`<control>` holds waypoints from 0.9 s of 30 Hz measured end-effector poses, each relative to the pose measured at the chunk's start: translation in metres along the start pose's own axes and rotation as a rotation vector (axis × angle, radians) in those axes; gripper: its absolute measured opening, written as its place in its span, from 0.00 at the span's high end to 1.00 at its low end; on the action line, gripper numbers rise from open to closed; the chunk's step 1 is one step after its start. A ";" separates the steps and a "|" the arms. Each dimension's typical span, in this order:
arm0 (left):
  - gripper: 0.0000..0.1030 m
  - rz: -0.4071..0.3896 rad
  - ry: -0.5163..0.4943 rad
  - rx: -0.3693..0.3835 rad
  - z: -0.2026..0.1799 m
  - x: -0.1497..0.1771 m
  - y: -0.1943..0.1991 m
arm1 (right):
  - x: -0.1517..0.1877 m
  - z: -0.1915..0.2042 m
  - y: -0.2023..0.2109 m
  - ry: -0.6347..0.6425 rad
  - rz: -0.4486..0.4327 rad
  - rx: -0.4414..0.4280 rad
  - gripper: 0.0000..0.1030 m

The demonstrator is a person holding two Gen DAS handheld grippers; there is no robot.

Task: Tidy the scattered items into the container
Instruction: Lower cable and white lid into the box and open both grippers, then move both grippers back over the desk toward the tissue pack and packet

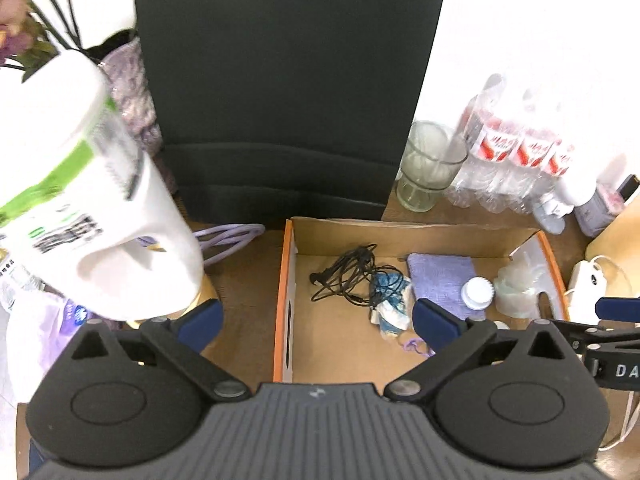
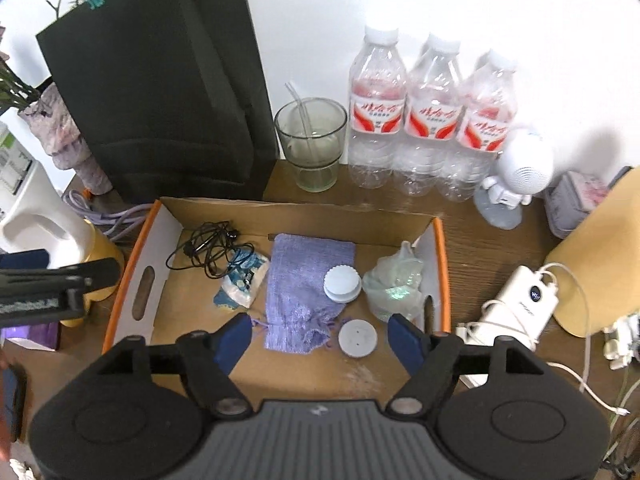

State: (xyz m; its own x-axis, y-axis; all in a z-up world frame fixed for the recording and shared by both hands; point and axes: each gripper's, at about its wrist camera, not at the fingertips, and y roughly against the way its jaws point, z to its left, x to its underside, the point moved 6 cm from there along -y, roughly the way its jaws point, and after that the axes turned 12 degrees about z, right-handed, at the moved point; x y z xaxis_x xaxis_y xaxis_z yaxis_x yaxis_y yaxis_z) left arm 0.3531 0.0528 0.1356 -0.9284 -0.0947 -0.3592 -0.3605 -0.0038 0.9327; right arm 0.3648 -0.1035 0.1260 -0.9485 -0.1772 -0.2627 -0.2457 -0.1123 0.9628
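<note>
Both jaws released, hanging above the cardboard box [image 2: 436, 240] on the desk [image 2: 472, 216].

Left gripper [image 1: 316, 316] spread wide and right gripper [image 2: 320, 338] parted, nothing between the blue fingers [image 2: 236, 340]. Below, inside the box: purple pouch [image 2: 304, 280] in the middle, white cap [image 2: 342, 284] lying on it, round white disc [image 2: 357, 338] just beside its lower edge, black cable [image 2: 208, 252] and blue-white wrapper [image 2: 244, 276] to the left, crumpled clear plastic [image 2: 396, 284] against the right wall. Behind the box: black paper bag [image 2: 160, 100], glass [image 2: 310, 144], three water bottles [image 2: 432, 120].

Both grippers: black ribbed body, round black hubs, blue-padded jaws
</note>
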 end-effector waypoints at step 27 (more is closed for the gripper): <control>0.00 -0.651 -0.002 0.078 -0.017 0.167 0.064 | 0.159 0.031 0.060 0.145 -0.660 0.011 0.17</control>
State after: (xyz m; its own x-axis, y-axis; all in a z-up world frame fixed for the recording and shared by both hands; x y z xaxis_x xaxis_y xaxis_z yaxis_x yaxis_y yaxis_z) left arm 0.1769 0.0198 0.1358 -0.5185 -0.0961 -0.8497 -0.8542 0.0127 0.5198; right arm 0.1933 -0.1082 0.1443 -0.5629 -0.2046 -0.8008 -0.7669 -0.2320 0.5984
